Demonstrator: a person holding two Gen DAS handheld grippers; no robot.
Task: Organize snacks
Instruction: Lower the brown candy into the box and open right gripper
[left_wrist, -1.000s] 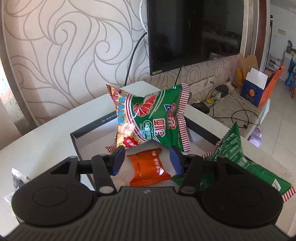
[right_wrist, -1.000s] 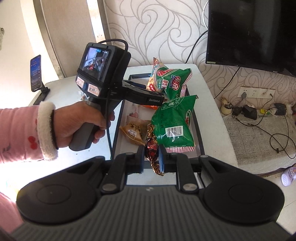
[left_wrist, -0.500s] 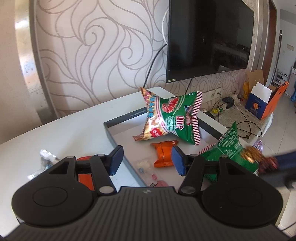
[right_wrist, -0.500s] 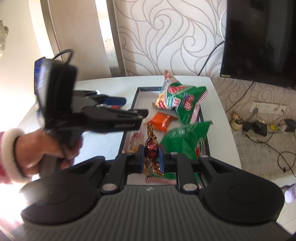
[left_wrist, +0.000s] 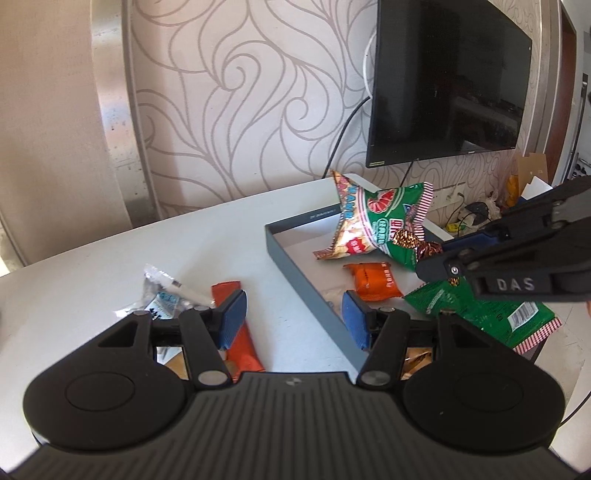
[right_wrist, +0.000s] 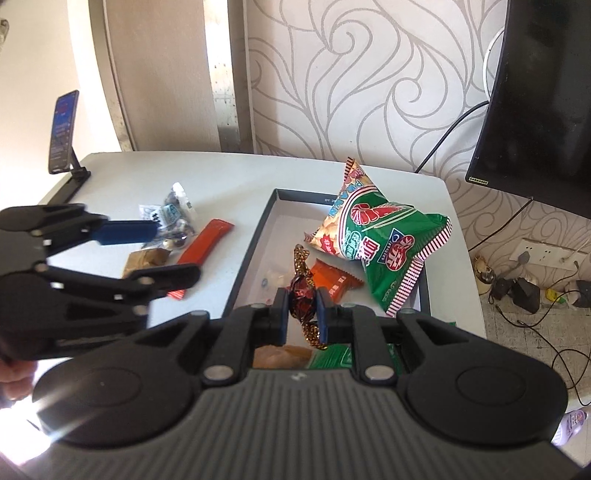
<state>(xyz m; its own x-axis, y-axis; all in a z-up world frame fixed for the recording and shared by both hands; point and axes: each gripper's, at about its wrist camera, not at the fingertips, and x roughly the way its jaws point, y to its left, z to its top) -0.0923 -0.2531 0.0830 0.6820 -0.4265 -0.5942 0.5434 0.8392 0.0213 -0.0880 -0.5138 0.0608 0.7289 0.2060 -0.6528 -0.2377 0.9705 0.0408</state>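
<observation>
My right gripper (right_wrist: 302, 312) is shut on a red-brown foil candy (right_wrist: 301, 291) and hangs over the dark grey tray (right_wrist: 251, 258). In the tray lie a green prawn-cracker bag (right_wrist: 376, 236), a small orange pack (right_wrist: 332, 282) and a second green bag (left_wrist: 480, 310). My left gripper (left_wrist: 293, 319) is open with nothing between its pads, over the white table just left of the tray wall (left_wrist: 306, 288). A red bar (left_wrist: 225, 291), a clear packet (left_wrist: 162, 295) and a gold-brown candy (right_wrist: 146, 258) lie on the table outside the tray.
A phone on a stand (right_wrist: 62, 133) sits at the table's far left corner. A black TV (left_wrist: 443, 81) hangs on the patterned wall behind. Sockets and cables (right_wrist: 535, 288) lie on the floor past the table's right edge.
My left gripper has swung left, from over the tray to over the table beside it. My right gripper has carried the foil candy further in over the tray.
</observation>
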